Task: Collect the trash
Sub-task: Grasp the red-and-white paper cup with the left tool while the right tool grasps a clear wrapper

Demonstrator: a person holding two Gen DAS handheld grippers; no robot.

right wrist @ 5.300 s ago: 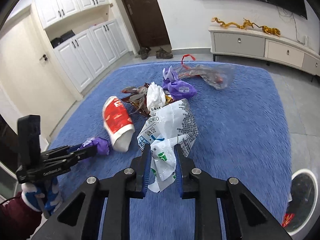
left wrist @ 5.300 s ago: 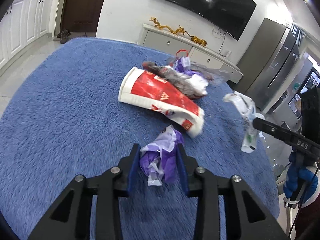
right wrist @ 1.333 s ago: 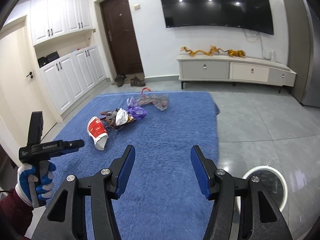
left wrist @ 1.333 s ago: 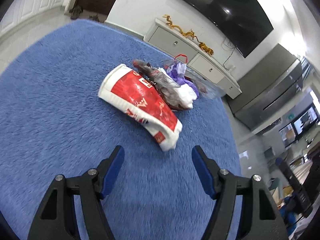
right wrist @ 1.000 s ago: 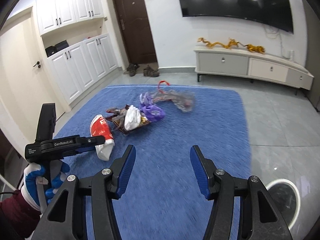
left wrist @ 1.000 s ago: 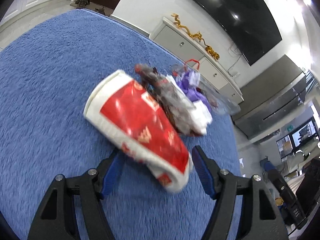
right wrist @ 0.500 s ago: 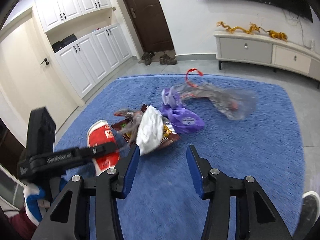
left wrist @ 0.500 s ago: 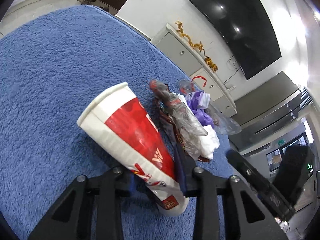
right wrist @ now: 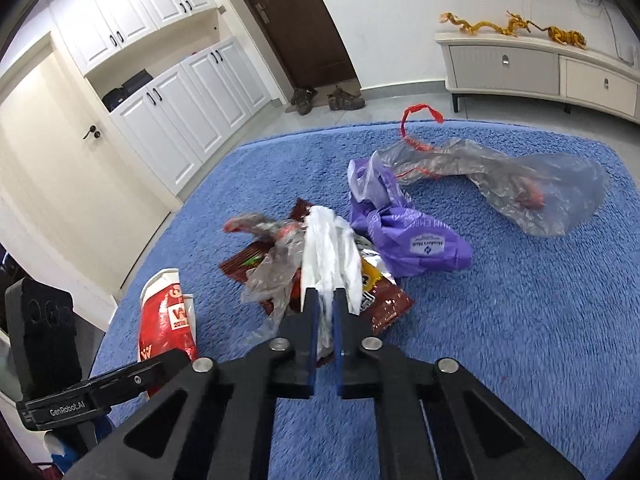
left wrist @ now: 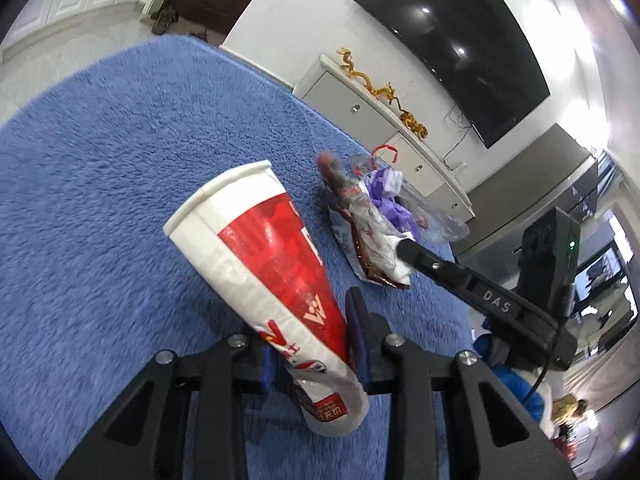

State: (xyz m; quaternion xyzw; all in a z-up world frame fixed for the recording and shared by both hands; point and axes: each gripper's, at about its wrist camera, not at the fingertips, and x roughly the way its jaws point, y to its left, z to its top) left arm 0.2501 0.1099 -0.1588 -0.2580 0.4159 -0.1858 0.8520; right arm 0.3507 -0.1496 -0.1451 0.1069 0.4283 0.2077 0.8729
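On blue rug [right wrist: 520, 320]: 2 items gripped. Left gripper [left wrist: 312, 344] clamps crushed red-and-white paper cup [left wrist: 264, 264] near its base, long axis running forward-left, rim away. Right gripper [right wrist: 325, 320] pinches white plastic bag [right wrist: 328, 248] atop snack wrapper [right wrist: 384, 300]; purple bag [right wrist: 412, 240] just beyond-right.

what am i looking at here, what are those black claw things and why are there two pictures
The black claws are handheld grippers, one in each of a person's hands, each carrying a wide-angle camera that looks along its fingers. That gives two pictures of one blue rug.

The left gripper is shut on a red and white paper cup, squeezing its lower end.

The right gripper is shut on a crumpled white plastic bag.

The rug also holds a purple plastic bag, a clear plastic bag with a red handle and a dark red snack wrapper.
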